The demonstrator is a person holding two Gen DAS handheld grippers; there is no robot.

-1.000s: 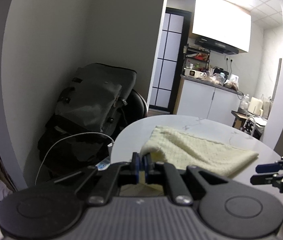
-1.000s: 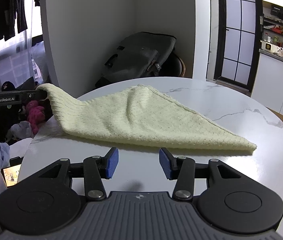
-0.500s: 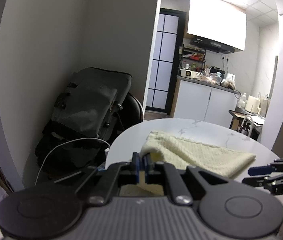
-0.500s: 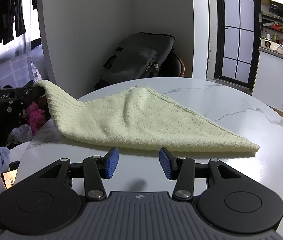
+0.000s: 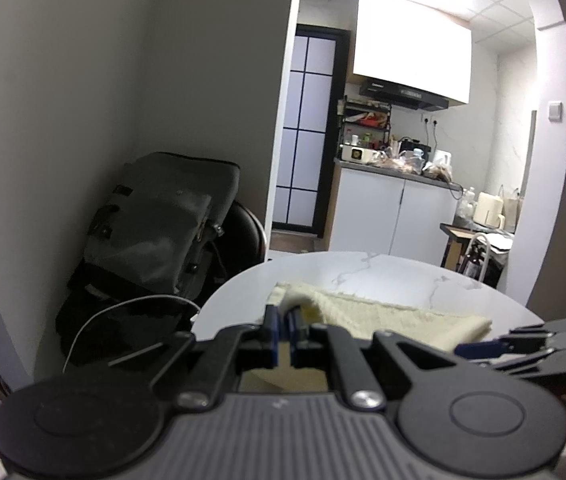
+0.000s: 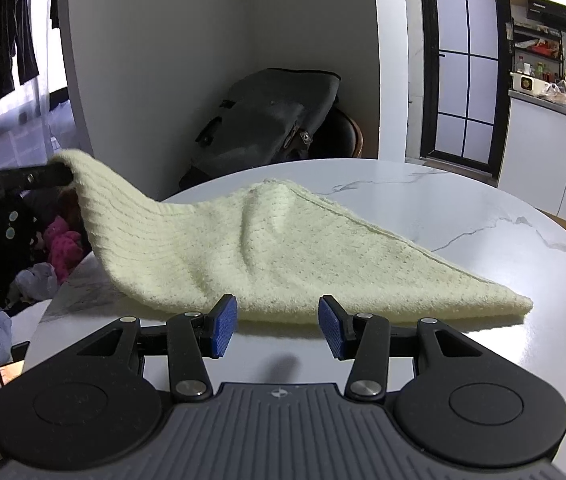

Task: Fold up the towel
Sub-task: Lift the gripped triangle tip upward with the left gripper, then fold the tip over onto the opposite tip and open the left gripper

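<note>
A pale yellow knitted towel (image 6: 283, 252) lies on the round white marble table (image 6: 463, 208), one corner pulled up off the table's left side. My left gripper (image 5: 286, 320) is shut on that raised corner, and the towel (image 5: 383, 316) stretches away from it to the right. In the right wrist view the left gripper (image 6: 59, 174) shows as a dark bar at the far left pinching the corner. My right gripper (image 6: 278, 326) stands open just in front of the towel's near edge, nothing between its blue pads (image 6: 225, 326). The left wrist view catches the right gripper (image 5: 495, 350) low at the right.
A grey bag (image 6: 271, 120) rests on a dark chair against the wall behind the table. Clothes and a pink toy (image 6: 61, 242) lie on the floor at the left. White kitchen cabinets (image 5: 395, 216) stand beyond the table, with a dark-framed door (image 6: 467, 60) beside them.
My left gripper has lifted the towel corner a little higher and further left. The right gripper has edged closer to the towel's near edge, still open.
</note>
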